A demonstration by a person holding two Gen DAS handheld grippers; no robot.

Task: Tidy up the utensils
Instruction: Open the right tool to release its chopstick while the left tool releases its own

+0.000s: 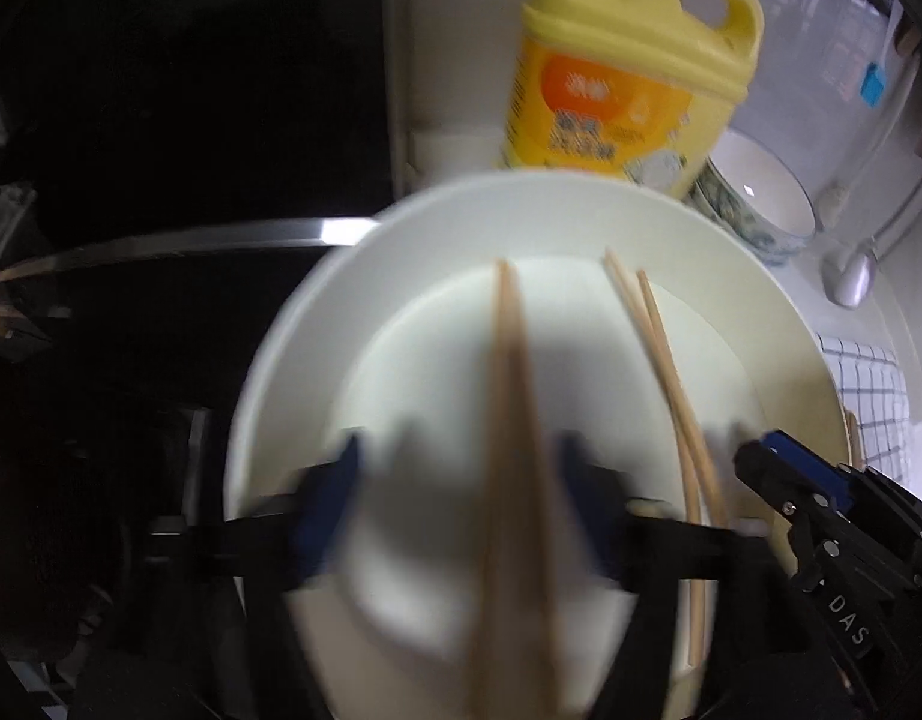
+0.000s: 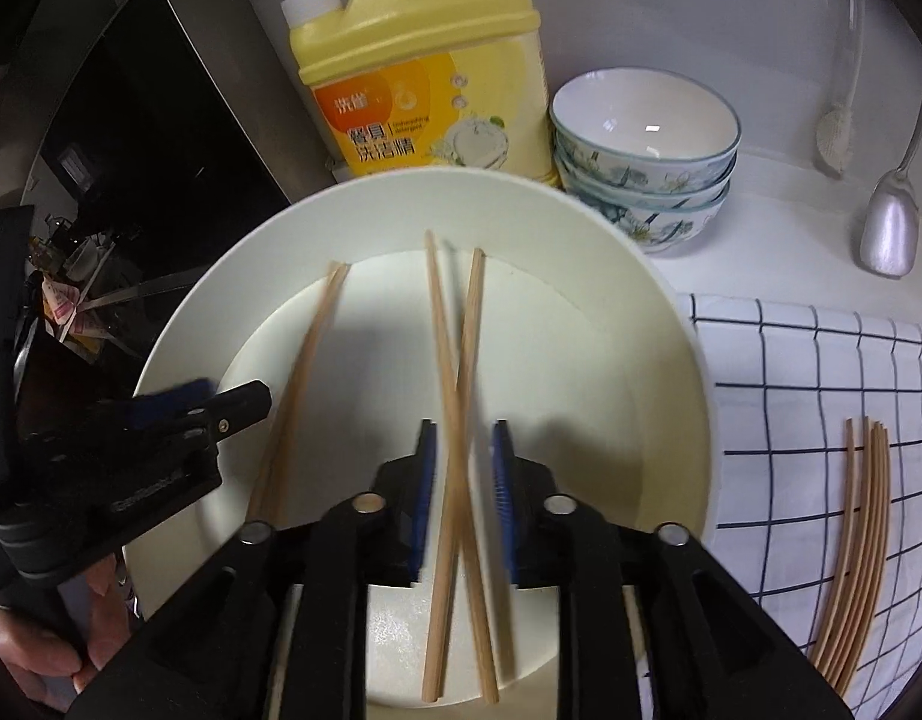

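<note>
Here, nearest me, my right gripper (image 2: 461, 498) straddles a crossed chopstick pair (image 2: 458, 396) on the white plate (image 2: 581, 312), jaws apart, pads not pressing yet, I judge; my left gripper (image 1: 461, 510) gapes around another pair (image 1: 509, 420). Farther right, gathered chopsticks (image 2: 851, 552) wait on the checked cloth (image 2: 821, 372).

Wooden chopsticks (image 2: 455, 420), glossy white plate (image 2: 581, 252), checked cloth (image 2: 791, 372)
</note>
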